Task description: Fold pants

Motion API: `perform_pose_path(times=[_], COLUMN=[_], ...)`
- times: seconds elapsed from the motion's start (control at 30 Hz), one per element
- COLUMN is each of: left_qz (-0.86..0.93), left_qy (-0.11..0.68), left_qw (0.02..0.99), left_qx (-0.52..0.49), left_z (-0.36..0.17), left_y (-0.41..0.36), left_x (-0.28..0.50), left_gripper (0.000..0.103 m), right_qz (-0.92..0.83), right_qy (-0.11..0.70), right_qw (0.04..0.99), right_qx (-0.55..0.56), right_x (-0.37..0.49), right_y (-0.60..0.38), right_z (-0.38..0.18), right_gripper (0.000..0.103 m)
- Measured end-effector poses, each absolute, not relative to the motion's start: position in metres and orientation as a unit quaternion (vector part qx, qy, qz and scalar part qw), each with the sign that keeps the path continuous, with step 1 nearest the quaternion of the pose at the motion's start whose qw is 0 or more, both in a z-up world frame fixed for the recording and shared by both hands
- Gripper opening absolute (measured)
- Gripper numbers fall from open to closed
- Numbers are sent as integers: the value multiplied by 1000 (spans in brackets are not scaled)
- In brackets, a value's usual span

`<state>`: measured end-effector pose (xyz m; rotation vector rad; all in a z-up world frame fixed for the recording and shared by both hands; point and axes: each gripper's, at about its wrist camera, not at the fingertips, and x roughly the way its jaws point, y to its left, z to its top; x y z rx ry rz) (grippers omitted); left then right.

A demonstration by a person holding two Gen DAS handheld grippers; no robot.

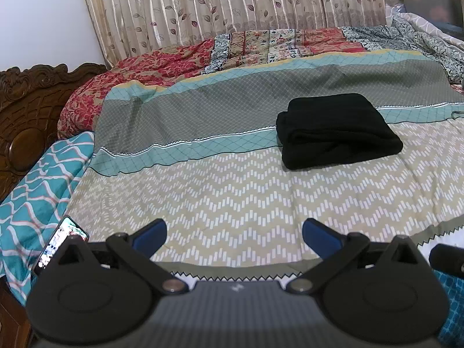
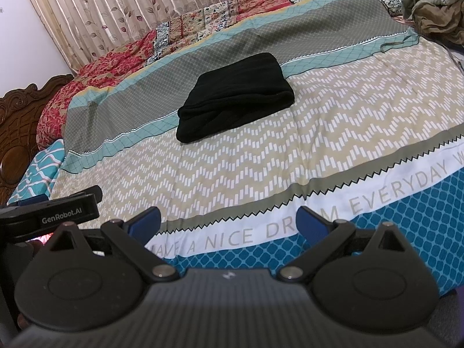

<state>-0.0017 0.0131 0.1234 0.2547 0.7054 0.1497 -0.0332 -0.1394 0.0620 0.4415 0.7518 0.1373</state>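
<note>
Black pants (image 1: 336, 130) lie folded into a compact stack on the patterned bedsheet (image 1: 232, 197), in the right middle of the left wrist view. They also show in the right wrist view (image 2: 235, 95), centre-left. My left gripper (image 1: 234, 232) is open and empty, held back near the bed's front edge, well short of the pants. My right gripper (image 2: 229, 220) is open and empty, also near the front edge. The left gripper's body (image 2: 58, 211) shows at the left of the right wrist view.
A phone (image 1: 62, 242) lies at the bed's left front on a teal pillow (image 1: 37, 174). A carved wooden headboard (image 1: 26, 110) stands left. A red floral quilt (image 1: 150, 61) and curtains (image 1: 232, 3) run along the back. Crumpled cloth (image 2: 435, 3) lies far right.
</note>
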Motion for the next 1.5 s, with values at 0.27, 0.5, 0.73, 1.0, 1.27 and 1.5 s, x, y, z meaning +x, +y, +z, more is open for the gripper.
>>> perform_pose_path(times=[0.27, 0.5, 0.73, 1.0, 1.27, 1.5], left_qz=[73, 71, 70, 67, 63, 63], left_qy=[346, 341, 341, 345, 351, 357], left_qw=[928, 930, 930, 929, 927, 924], left_qx=[120, 120, 118, 118, 121, 122], left_z=[124, 126, 127, 126, 124, 122], left_y=[13, 14, 15, 13, 10, 10], left_x=[-2, -3, -3, -2, -2, -2], left_gripper=[103, 103, 103, 103, 103, 103], right_qz=[66, 65, 65, 65, 64, 61], right_qy=[362, 365, 364, 364, 364, 363], right_qw=[905, 903, 905, 905, 905, 906], right_qx=[214, 215, 212, 209, 210, 211], right_x=[-34, -33, -33, -33, -32, -34], right_y=[-140, -140, -139, -136, -136, -134], right_z=[62, 60, 62, 63, 63, 63], right_gripper=[101, 101, 101, 101, 101, 101])
